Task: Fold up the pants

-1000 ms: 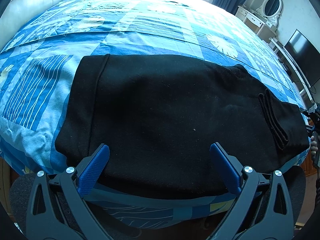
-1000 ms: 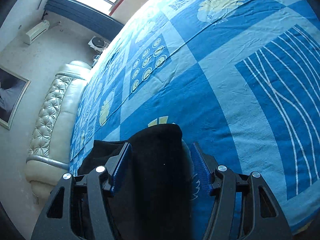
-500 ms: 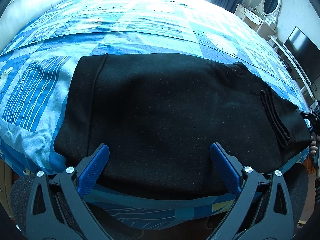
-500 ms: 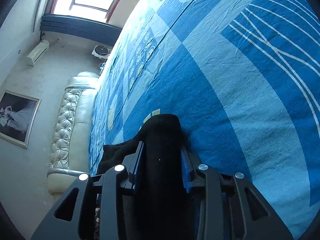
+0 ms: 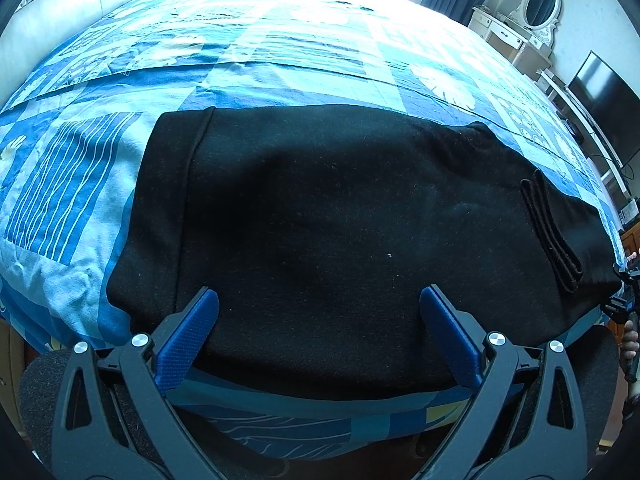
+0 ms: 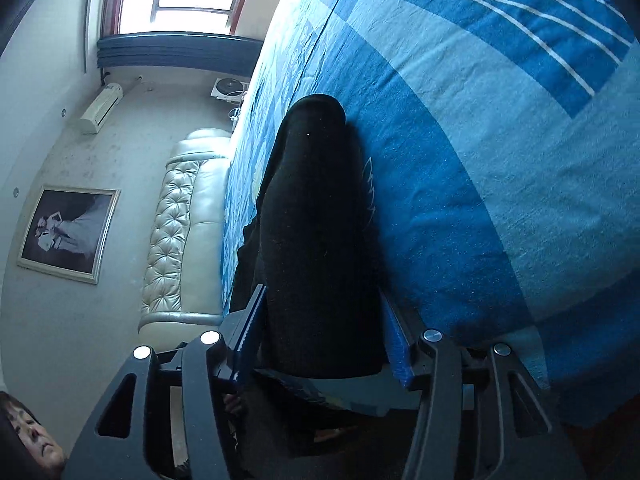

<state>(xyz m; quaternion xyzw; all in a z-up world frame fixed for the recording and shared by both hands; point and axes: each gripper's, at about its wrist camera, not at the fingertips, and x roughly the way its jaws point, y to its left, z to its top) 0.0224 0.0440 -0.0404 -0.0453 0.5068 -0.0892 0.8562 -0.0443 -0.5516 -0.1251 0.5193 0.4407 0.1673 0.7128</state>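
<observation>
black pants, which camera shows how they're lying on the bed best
Left wrist view: the black pants lie spread flat across the blue patterned bedspread, edges visible. The right wrist view shows only a bunched end clamped in the right gripper.

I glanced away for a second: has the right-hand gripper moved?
Yes. The right gripper has tilted and dropped toward the bed edge: the headboard and window now stand almost sideways. Its fingers have closed on the black pants.

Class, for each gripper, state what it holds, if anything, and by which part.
The right gripper is shut on the black pants at a bunched end. The left gripper is open, holding nothing.
</observation>
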